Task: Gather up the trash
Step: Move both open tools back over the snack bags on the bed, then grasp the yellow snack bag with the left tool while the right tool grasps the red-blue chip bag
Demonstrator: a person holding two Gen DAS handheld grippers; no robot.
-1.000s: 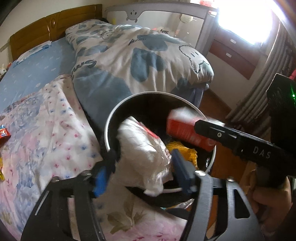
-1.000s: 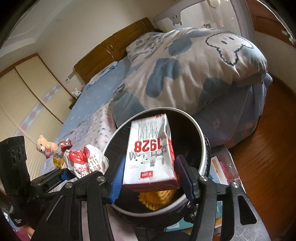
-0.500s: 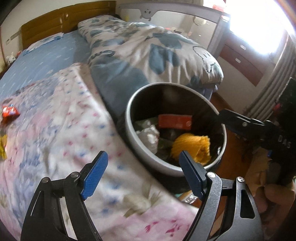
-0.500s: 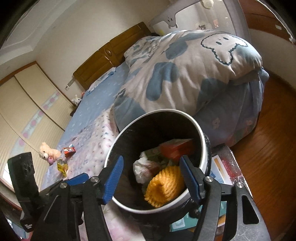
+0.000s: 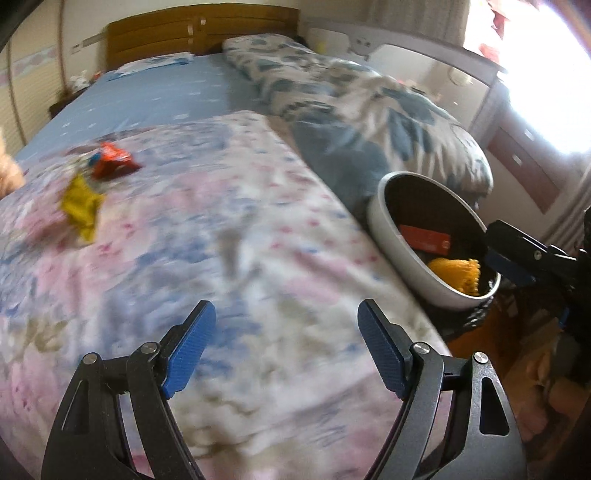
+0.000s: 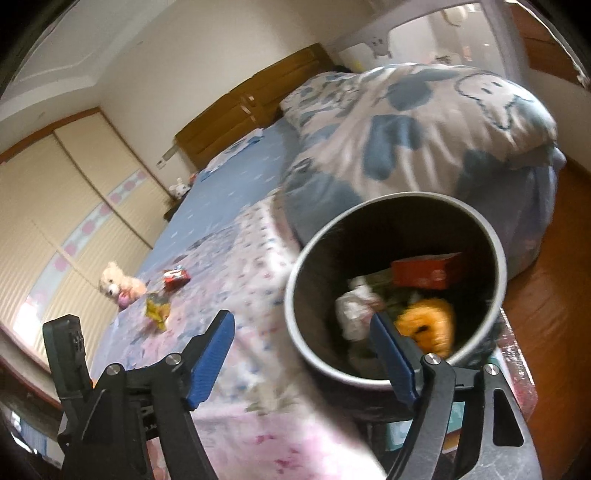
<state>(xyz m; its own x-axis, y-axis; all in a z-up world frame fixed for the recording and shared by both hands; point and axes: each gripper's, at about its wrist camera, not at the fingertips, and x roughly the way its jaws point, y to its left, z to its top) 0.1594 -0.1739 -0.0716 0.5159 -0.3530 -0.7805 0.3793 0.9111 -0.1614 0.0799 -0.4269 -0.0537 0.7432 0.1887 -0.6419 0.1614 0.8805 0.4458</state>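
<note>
Blue-padded left gripper (image 5: 286,334) and right gripper (image 6: 303,345) gape wide, empty, near the trash bin (image 6: 295,314).

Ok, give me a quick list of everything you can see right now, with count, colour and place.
Trash bin: one, grey rim, dark inside, at the bed's edge.
Red carton: one, in the bin.
Yellow-orange knit bundle: one, in the bin.
White crumpled wrapper: one, in the bin.
Red snack packet: one, on the floral blanket.
Yellow wrapper: one, on the blanket beside the red packet.
Plush toy: one, cream, on the bed near the packets.
Floral blanket: one, pink and blue.
Duvet: one, white and blue, heaped behind the bin.
Headboard: one, brown wood.
Left gripper: blue jaws apart, empty.
Right gripper: blue jaws apart, empty.
</note>
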